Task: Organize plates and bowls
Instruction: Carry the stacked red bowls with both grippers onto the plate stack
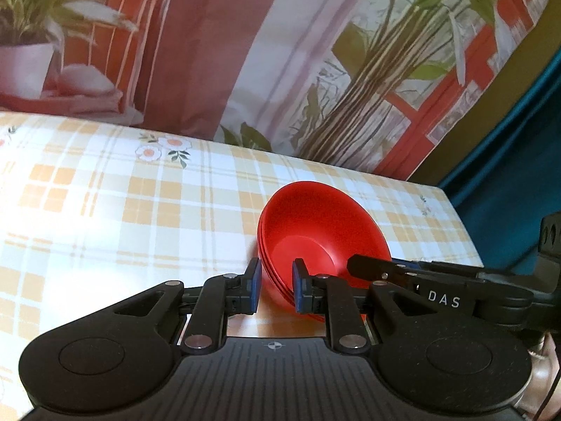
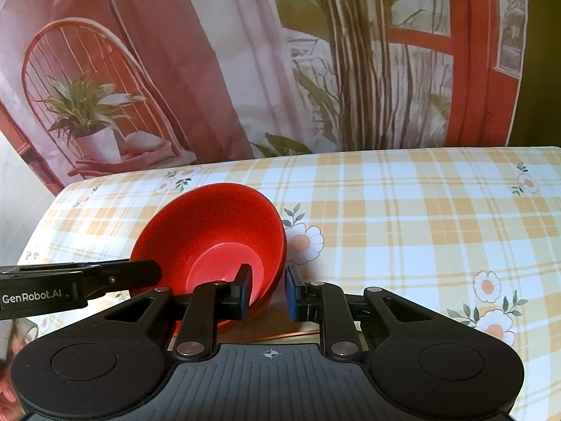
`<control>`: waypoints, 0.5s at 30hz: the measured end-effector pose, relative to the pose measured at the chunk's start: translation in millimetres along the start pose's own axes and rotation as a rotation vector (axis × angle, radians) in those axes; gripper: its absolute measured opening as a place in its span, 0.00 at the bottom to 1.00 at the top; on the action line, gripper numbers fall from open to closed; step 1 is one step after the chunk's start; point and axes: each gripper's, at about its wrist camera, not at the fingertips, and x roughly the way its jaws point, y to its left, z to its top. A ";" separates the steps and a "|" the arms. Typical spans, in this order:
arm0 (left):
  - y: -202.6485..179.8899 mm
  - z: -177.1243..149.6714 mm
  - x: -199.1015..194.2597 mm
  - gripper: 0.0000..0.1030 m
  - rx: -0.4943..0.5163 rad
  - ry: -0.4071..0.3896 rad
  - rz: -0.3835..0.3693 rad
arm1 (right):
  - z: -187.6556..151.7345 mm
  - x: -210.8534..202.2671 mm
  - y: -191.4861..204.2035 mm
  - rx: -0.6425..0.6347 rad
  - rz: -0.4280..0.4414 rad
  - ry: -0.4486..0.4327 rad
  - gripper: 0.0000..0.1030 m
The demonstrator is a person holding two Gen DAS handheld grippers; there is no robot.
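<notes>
Left wrist camera sits just behind and above the left gripper (image 1: 276,285), looking forward along its fingers, pitched slightly down; horizon rolled, table edge running down toward the right. Right wrist camera sits likewise behind the right gripper (image 2: 268,291); table edge nearly level. Both views are low and close to the checked tablecloth (image 1: 105,210), facing the printed backdrop curtain (image 2: 245,52) behind the table. Shared region: the stack of red bowls (image 1: 322,238), seen from its left in one view and from its right in the other; each camera also catches the opposite gripper entering from the side; same curtain and cloth appear in both.
</notes>
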 end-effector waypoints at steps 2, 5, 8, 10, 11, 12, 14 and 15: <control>-0.1 -0.8 1.3 0.19 -0.004 -0.001 -0.004 | 0.0 0.3 0.0 0.001 0.002 0.001 0.18; 1.7 -2.1 2.4 0.20 -0.017 -0.005 -0.012 | 0.1 1.6 0.2 0.000 0.005 0.003 0.18; 3.4 -3.2 3.2 0.20 -0.031 -0.007 -0.020 | 0.1 3.1 0.4 0.000 0.009 0.006 0.18; 4.8 -3.5 3.4 0.20 -0.037 -0.009 -0.023 | -0.1 3.6 0.2 0.000 0.012 0.007 0.18; 5.7 -4.1 2.8 0.21 -0.039 -0.009 -0.024 | -0.2 3.9 0.1 0.001 0.013 0.007 0.18; 6.0 -4.4 3.0 0.21 -0.042 -0.010 -0.026 | -0.2 4.1 0.0 0.001 0.014 0.008 0.18; 6.8 -5.0 3.9 0.21 -0.048 -0.010 -0.028 | -0.1 4.5 -0.2 0.001 0.016 0.009 0.18; 7.3 -5.1 4.2 0.22 -0.052 -0.010 -0.030 | -0.1 4.5 -0.3 0.001 0.016 0.009 0.18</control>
